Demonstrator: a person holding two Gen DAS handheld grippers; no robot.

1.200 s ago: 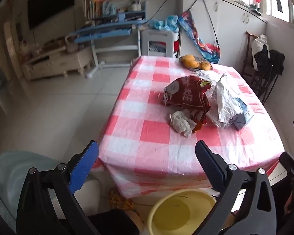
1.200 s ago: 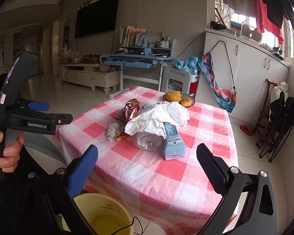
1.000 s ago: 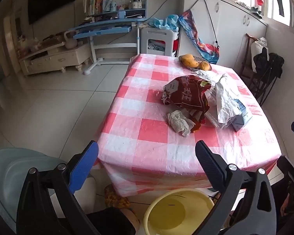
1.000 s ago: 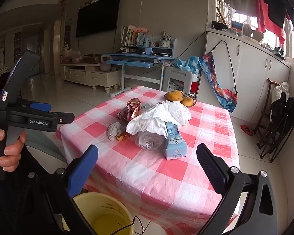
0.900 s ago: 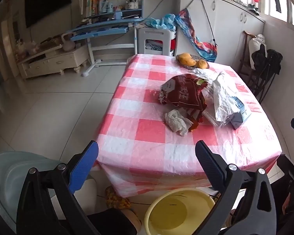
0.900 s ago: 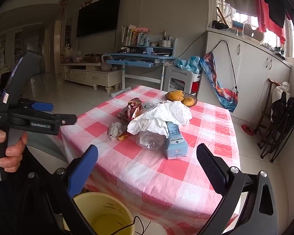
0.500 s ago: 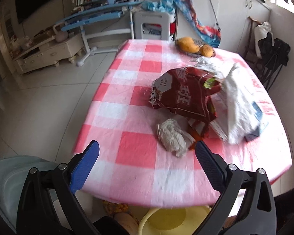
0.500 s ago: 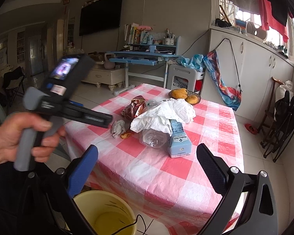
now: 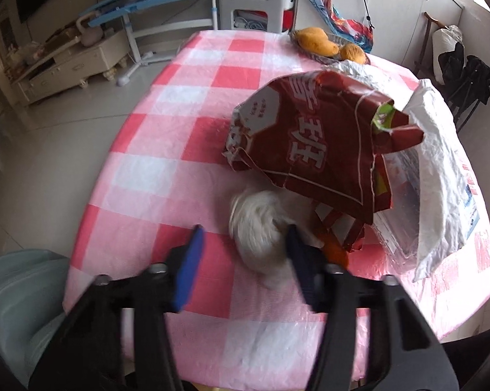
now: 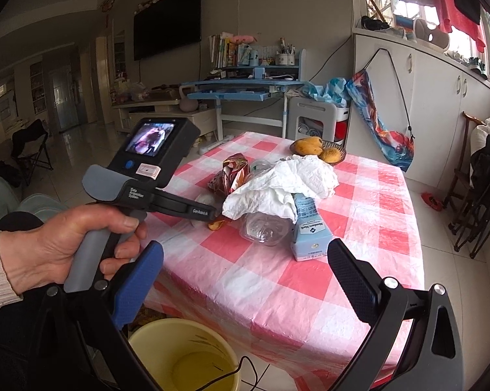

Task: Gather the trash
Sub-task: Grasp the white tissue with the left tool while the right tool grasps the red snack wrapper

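A crumpled white paper wad (image 9: pixel 258 224) lies on the pink checked tablecloth (image 9: pixel 166 169), just in front of a torn red snack bag (image 9: pixel 313 150). My left gripper (image 9: pixel 245 254) hangs low over the table with the wad between its closing jaws. The right finger touches the wad and the blue left pad (image 9: pixel 189 267) still stands apart. In the right wrist view a hand holds the left gripper (image 10: pixel 209 213) at the wad (image 10: pixel 204 199). My right gripper (image 10: pixel 245 282) is open and holds nothing, above a yellow bucket (image 10: pixel 186 355).
A white plastic bag (image 9: pixel 440 176), a clear bottle (image 10: pixel 264 224), a blue carton (image 10: pixel 306 228) and orange peel (image 9: pixel 334 251) crowd the table's right side. Mangoes in a basket (image 9: pixel 326 45) sit at the far edge. A pale green chair (image 9: pixel 13 293) stands at lower left.
My left gripper has moved forward and down over the table to the white wad, and its jaws have narrowed from wide open. The right gripper has barely moved.
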